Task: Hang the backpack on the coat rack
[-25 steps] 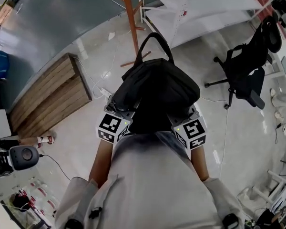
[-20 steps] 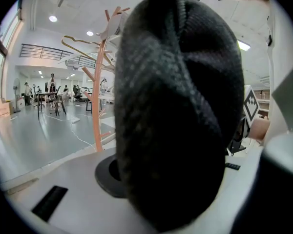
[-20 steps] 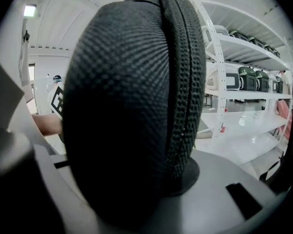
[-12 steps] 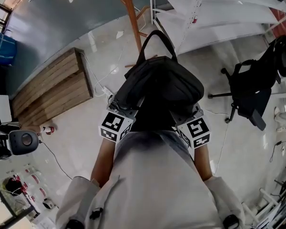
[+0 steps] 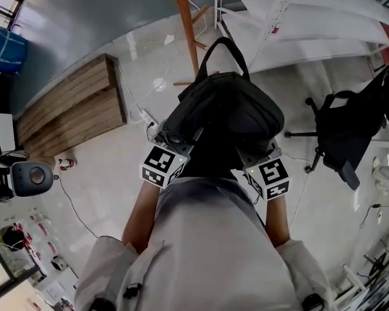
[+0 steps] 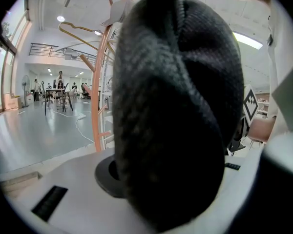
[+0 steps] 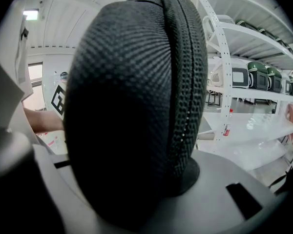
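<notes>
A black backpack (image 5: 223,112) hangs in the air in front of the person, its top handle (image 5: 222,47) pointing towards the orange wooden coat rack (image 5: 188,24). My left gripper (image 5: 176,140) is shut on the bag's left side and my right gripper (image 5: 254,153) on its right side. Both sets of fingertips are hidden under the bag. In the left gripper view a padded black strap (image 6: 176,106) fills the space between the jaws, and the coat rack (image 6: 101,96) stands beyond it. The right gripper view shows a padded mesh strap (image 7: 136,116) clamped the same way.
A wooden platform (image 5: 71,115) lies on the floor at the left, with a cable and power strip (image 5: 144,116) beside it. A black office chair (image 5: 343,128) stands at the right. White shelving (image 5: 298,18) runs behind the rack. A camera device (image 5: 29,179) sits at the far left.
The person has come closer to the coat rack, carrying the backpack along in both grippers. Both grips look the same as before.
</notes>
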Demonstrator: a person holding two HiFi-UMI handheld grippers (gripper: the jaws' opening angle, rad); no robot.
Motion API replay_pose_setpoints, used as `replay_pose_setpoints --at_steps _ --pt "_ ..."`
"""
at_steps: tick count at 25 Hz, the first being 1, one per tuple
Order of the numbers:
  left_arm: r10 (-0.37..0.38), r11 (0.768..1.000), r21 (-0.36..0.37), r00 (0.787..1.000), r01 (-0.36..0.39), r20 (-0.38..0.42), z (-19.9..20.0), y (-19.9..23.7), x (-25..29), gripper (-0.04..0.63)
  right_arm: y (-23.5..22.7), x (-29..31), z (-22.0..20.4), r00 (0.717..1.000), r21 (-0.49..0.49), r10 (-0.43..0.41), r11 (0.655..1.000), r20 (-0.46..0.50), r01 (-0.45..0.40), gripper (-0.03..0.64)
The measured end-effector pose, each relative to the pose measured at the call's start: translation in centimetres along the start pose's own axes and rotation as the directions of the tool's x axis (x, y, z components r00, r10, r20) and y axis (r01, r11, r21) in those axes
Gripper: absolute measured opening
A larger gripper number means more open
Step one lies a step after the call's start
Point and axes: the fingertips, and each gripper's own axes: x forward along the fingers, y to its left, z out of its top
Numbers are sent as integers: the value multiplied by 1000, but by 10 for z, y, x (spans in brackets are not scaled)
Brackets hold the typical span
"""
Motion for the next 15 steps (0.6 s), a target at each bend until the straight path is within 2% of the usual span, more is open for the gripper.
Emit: replay_pose_setpoints --at_steps 8,15 --pt "1 998 -66 1000 -2 -23 -10 20 15 153 -12 24 -1 999 -12 8 1000 -51 -9 137" --pt "-18 995 -102 996 9 -88 -30 35 33 160 -23 46 -16 995 25 31 999 -96 -28 137"
